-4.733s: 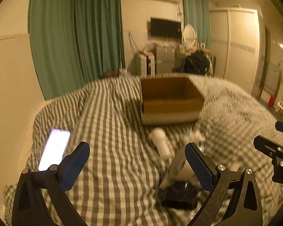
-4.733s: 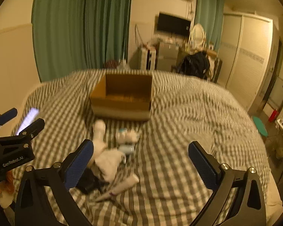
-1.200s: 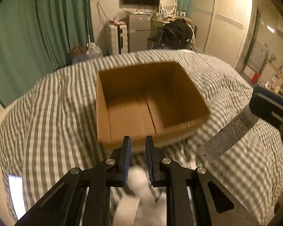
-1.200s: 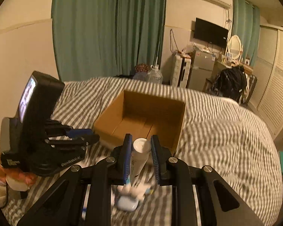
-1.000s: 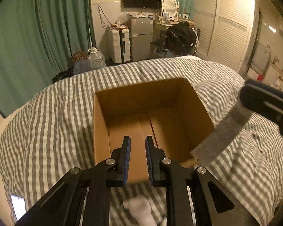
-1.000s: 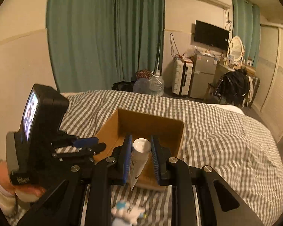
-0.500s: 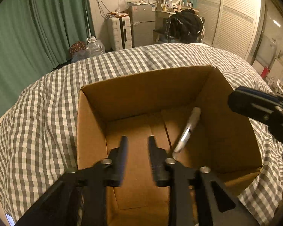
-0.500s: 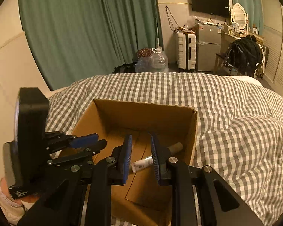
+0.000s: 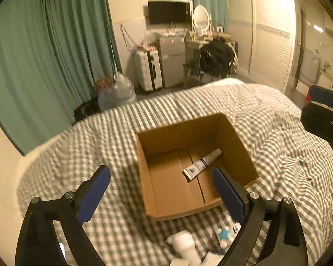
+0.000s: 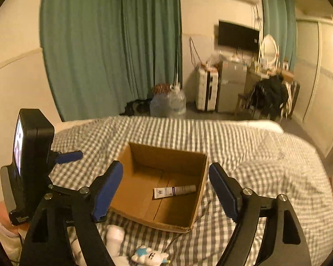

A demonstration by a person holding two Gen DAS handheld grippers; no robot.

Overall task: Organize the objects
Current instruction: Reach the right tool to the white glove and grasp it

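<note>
An open cardboard box (image 9: 142,166) (image 10: 202,199) sits on the checked bedspread. A white tube (image 9: 202,163) (image 10: 175,191) lies flat on its floor. My left gripper (image 9: 164,194) is open and empty, held above and in front of the box. My right gripper (image 10: 165,189) is open and empty, also above the box's near side. In front of the box lie a white bottle (image 9: 185,245) (image 10: 114,237) and a small white and blue toy (image 9: 225,236) (image 10: 149,254).
The checked bedspread (image 9: 100,137) (image 10: 255,155) covers the whole bed. Green curtains (image 10: 111,44), a water jug (image 10: 168,103), a suitcase and a desk stand beyond the bed's far edge. The left gripper's body with its screen (image 10: 26,155) shows at the right wrist view's left.
Both grippers have opened and pulled back up from the box. The tube has left the right gripper and now lies on the box floor.
</note>
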